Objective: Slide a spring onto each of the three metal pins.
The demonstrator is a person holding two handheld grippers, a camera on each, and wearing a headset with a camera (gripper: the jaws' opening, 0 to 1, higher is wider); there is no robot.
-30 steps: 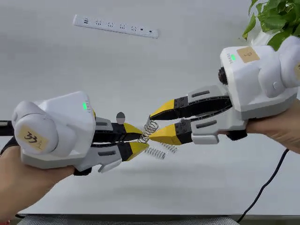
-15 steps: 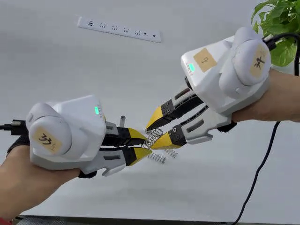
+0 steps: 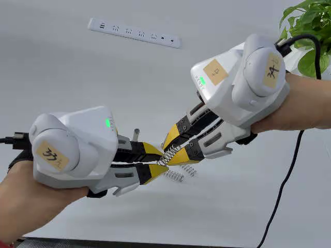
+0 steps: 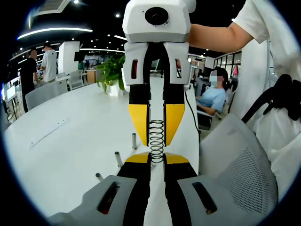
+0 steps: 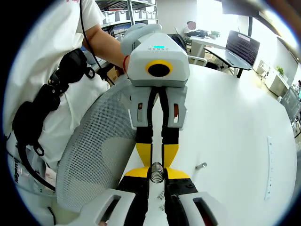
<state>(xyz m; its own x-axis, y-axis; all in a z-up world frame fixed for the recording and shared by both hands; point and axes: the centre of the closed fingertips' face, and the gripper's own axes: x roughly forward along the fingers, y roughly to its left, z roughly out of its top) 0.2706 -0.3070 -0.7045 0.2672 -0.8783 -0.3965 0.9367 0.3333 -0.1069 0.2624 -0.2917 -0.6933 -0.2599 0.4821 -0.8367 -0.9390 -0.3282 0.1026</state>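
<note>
L gripper (image 4: pixel 156 160), R gripper (image 5: pixel 156 175) jaws clamp spring (image 4: pixel 156 134); left gripper view: 3 pins (image 4: pixel 117 159); head view 1 pin (image 3: pixel 136 134)

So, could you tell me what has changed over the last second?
The right gripper tipped from level to nose-down, and its tongs, open before, closed onto the spring. The left gripper kept its grip on the spring's other end. The two loose springs and the pins stayed where they were.

Bright even light; fisheye-warped edges
</note>
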